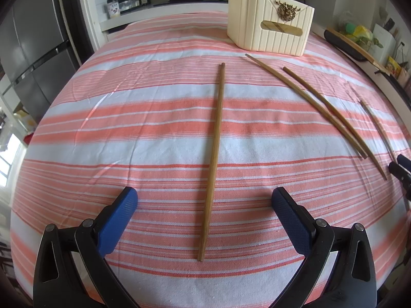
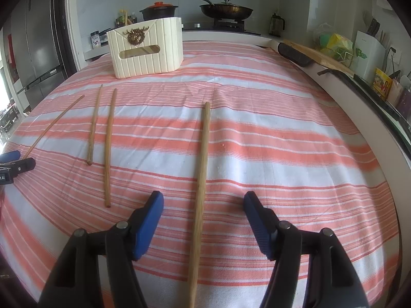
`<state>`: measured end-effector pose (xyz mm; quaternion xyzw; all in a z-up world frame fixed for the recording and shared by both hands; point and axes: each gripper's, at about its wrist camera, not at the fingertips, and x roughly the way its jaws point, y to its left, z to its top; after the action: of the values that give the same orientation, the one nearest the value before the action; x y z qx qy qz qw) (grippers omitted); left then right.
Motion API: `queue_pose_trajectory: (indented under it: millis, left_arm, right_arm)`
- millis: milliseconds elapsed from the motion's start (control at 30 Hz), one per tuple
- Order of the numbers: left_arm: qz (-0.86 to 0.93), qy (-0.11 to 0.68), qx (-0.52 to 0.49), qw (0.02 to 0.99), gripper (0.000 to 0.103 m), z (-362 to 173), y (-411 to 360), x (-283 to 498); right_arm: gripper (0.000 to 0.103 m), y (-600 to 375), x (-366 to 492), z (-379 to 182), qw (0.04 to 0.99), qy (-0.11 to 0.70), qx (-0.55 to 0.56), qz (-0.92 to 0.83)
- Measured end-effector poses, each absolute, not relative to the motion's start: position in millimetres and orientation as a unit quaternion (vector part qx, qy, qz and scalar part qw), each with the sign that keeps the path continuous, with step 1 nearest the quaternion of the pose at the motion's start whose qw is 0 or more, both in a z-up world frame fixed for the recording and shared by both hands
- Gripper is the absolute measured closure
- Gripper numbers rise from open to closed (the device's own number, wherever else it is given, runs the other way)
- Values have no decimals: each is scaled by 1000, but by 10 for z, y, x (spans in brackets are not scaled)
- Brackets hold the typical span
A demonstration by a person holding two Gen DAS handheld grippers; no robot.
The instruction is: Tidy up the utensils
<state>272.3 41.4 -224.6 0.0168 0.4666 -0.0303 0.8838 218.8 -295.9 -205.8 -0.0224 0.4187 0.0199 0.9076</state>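
The left gripper [image 1: 204,200] hangs over a striped cloth [image 1: 154,138] with its jaws spread wide, holding nothing; a wooden chopstick [image 1: 215,154] lies flat on the cloth between the 2 blue pads [image 1: 118,220], running toward 12 o'clock. At 1 o'clock stands a cream ribbed holder [image 1: 269,23] (a gold ornament on its front, and stick ends poking from its top). At 2 o'clock a pair of chopsticks [image 1: 316,102] lies close together, and the tip of the right gripper [image 1: 400,169] shows at 3 o'clock.

In the right wrist view the right gripper [image 2: 203,200] also has its jaws wide and bare, with another chopstick [image 2: 201,179] lying between them and pointing at 12 o'clock. The holder [image 2: 146,51] sits at 11 o'clock, 3 more chopsticks [image 2: 109,148] lie at 10 o'clock, and the left gripper [image 2: 18,164] shows at 9 o'clock
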Motion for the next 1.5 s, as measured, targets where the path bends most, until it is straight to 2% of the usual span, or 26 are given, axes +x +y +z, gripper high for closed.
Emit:
queue_pose_trajectory:
  millis: [433,667,800,933,1100,1167,1233,1267,1333,1400,1500]
  left_arm:
    - [-36,469,17,882,0,-2237,416,2713]
    - [-95,484,24,869,1,-1956,502,2815]
    - [-139,488,35,861,1,-1766,514,3136]
    - [-143,507,75,847,2,-1863,417,3527]
    - [-137,539,92,826,19,-2087,297,3900]
    - [-135,545,100,821,21,-2149,231,4014]
    - [-140,546,102,820,22,-2144,153,4117]
    - [-142,547,104,818,27,-2136,111,4166]
    - [-146,543,103,821,53,-2099,51,4244]
    - [-151,541,96,822,97,-2067,13,4300]
    - [-146,524,78,836,99,-1989,63,4317]
  right_arm:
    - [36,-2966,2210,-2052,905,425,-16,11]
    - [36,-2986,2442,-1940,854,519,1,27]
    - [36,-3020,2554,-1836,841,535,16,77]
    - [36,-2988,2768,-1818,832,546,-6,95]
    - [42,-2997,3044,-1947,818,568,-18,90]
    - [44,-2960,3150,-1955,821,564,-33,89]
    - [57,-2886,3295,-1961,821,562,-55,83]
    - [61,-2847,3373,-1960,821,561,-65,80]
    - [83,-2778,3533,-1960,821,561,-72,81]
    - [95,-2741,3663,-1941,822,560,-64,80]
    - [96,-2766,3794,-1933,826,556,-38,81]
